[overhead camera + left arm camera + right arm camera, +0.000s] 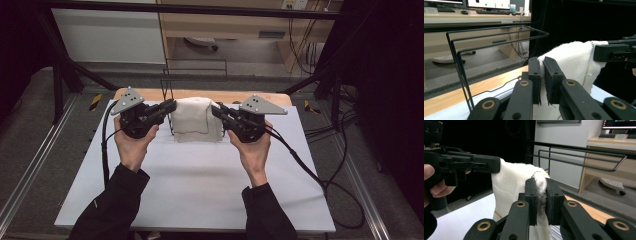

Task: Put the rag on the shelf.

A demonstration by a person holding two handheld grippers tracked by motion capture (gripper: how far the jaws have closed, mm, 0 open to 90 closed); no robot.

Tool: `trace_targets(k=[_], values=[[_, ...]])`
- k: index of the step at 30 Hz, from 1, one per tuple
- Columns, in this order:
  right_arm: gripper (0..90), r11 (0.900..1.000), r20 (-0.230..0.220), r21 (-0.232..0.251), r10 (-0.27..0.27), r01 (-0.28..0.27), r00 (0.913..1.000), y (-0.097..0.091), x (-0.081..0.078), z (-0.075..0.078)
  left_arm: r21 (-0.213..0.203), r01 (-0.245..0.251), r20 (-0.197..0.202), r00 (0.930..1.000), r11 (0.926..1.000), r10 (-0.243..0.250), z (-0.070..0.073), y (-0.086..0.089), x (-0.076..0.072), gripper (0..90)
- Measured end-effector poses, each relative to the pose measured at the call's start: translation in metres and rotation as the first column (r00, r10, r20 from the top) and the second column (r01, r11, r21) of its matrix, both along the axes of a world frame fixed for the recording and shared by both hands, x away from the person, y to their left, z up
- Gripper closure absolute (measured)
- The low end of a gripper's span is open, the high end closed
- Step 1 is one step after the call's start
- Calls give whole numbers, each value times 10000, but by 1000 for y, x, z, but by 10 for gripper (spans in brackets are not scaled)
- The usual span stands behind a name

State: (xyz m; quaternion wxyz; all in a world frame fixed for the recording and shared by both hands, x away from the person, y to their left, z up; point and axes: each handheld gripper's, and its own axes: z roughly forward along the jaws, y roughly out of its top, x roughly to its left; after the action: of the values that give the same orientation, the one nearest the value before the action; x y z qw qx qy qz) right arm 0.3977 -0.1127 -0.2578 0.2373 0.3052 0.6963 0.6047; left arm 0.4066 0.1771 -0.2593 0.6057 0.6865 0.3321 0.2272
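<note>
A white cloth (192,120) with a thin orange stitched line hangs stretched between my two grippers, above the far part of the white table (195,175). My left gripper (171,107) is shut on the cloth's left top edge; its jaws pinch the cloth (574,60) in the left gripper view. My right gripper (215,111) is shut on the right top edge, with the cloth (511,185) bunched between its jaws. The left gripper (495,165) faces me in the right gripper view, and the right gripper (599,52) shows at the right of the left gripper view.
A black wire rack (194,67) stands just behind the cloth at the table's far edge, seen close as the rack (491,37) and rack (584,155) in the gripper views. A wooden strip (150,94) runs along the table's back. Cables (305,170) trail right.
</note>
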Motion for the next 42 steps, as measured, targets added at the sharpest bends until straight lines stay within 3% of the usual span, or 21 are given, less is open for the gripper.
trace_targets(k=[17,42], values=[[818,9994,640,228,-279,265,9976,2,10,22,-360,-137,420,9990,9993,152,23,0,10,839],[818,9973,1014,560,-523,468,9935,6,30,56,-586,-433,905,9947,9973,485,59,-1,32,840]])
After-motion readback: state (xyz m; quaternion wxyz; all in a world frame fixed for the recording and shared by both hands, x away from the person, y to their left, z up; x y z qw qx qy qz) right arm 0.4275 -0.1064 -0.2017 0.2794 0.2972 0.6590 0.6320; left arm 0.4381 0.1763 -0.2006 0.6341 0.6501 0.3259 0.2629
